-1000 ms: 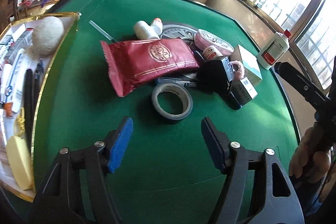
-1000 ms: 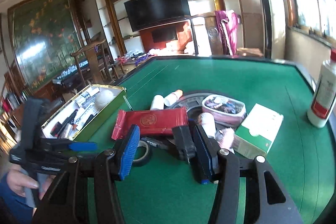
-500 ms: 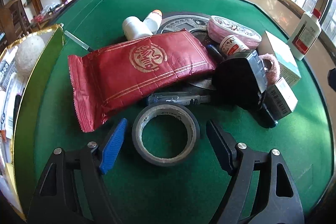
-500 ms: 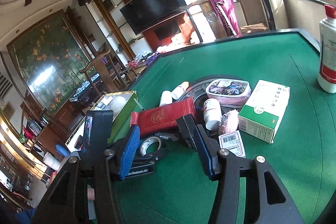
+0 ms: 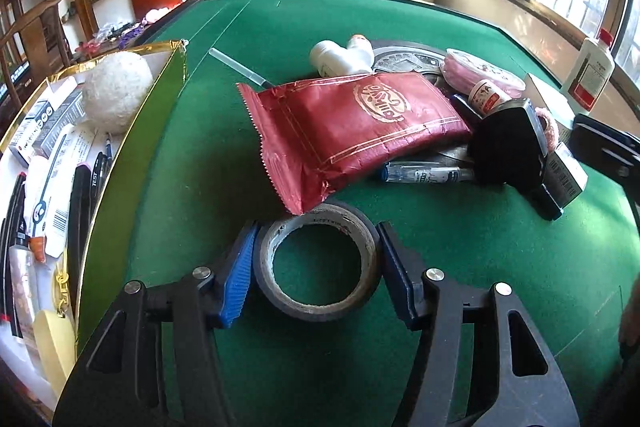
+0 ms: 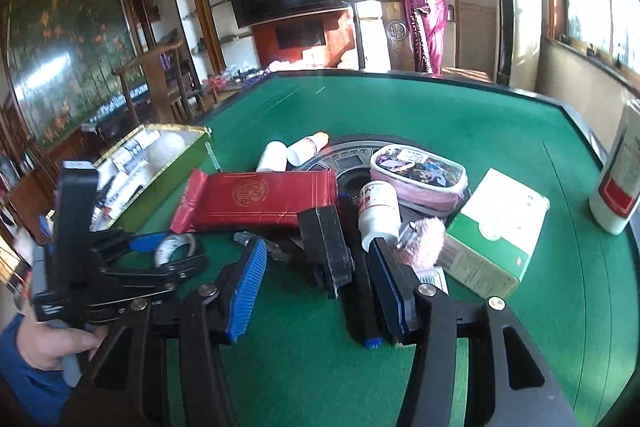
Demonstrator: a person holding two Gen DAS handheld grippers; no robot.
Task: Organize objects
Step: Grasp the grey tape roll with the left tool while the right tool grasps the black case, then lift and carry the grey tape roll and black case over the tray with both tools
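Left wrist: tape roll (image 5: 318,261) lies flat, hole upward, between left gripper (image 5: 316,267) pads.

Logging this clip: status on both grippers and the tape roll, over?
Left gripper shut on tape roll, roll on the table. Right gripper open, holding nothing. Red packet corner overlaps the roll's far edge.

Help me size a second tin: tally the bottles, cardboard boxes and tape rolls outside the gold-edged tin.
Bottles: 4
Cardboard boxes: 2
Tape roll: 1
Total: 7
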